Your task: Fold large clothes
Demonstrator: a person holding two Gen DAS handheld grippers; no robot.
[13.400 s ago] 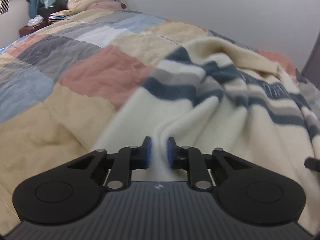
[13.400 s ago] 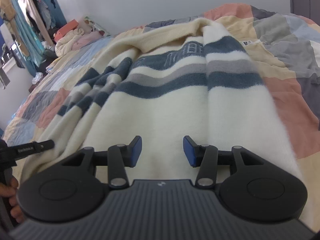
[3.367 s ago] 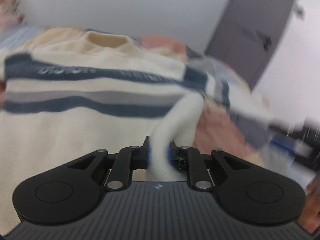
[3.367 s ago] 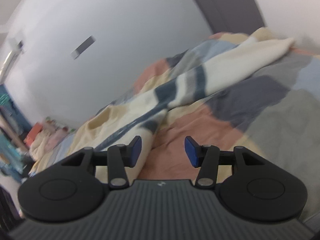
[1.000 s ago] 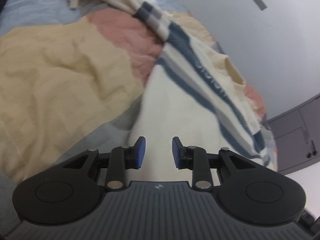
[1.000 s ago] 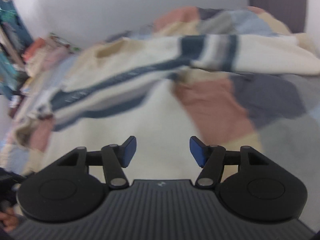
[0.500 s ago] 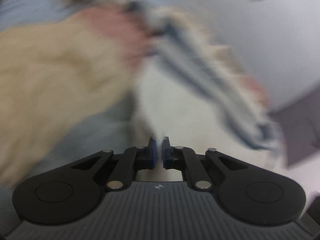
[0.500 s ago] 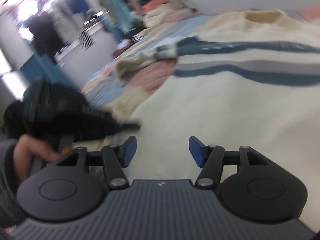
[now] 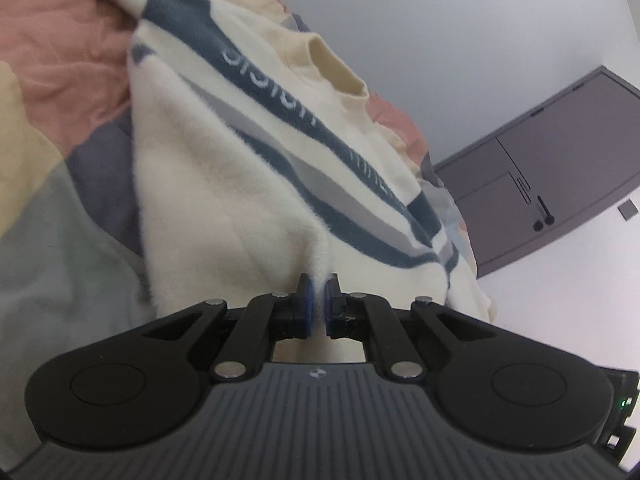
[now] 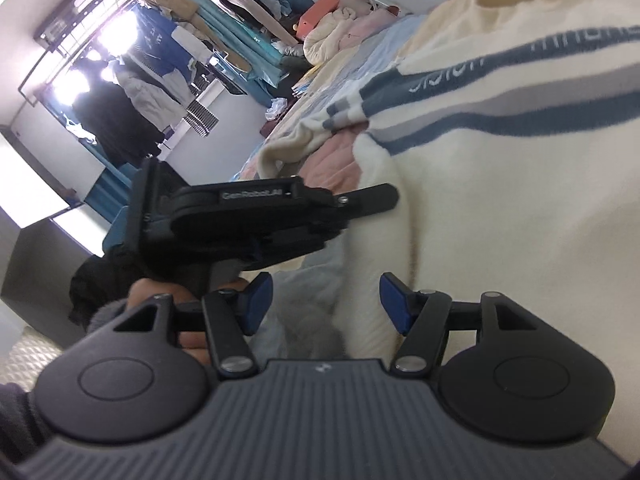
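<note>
A cream sweater [image 9: 224, 184] with navy and grey chest stripes lies spread on the patchwork quilt [image 9: 52, 92], its collar toward the far wall. My left gripper [image 9: 319, 300] is shut on a pinched ridge of the sweater's lower hem. In the right wrist view the same sweater [image 10: 520, 184] fills the right side. My right gripper [image 10: 326, 300] stands open over the sweater's hem edge, its blue pads touching nothing. The left gripper [image 10: 372, 196], held by a hand [image 10: 160, 292], reaches onto the sweater's edge just ahead of it.
A grey cabinet door [image 9: 560, 168] stands past the bed's far corner. A rack of hanging clothes [image 10: 180, 40] and a pile of bedding [image 10: 332, 28] sit at the bed's other end. One sleeve [image 10: 304, 136] trails off across the quilt.
My left gripper closed on the sweater's hem and shifted along it. The right gripper swung round toward the left hand and sank closer to the hem, staying open.
</note>
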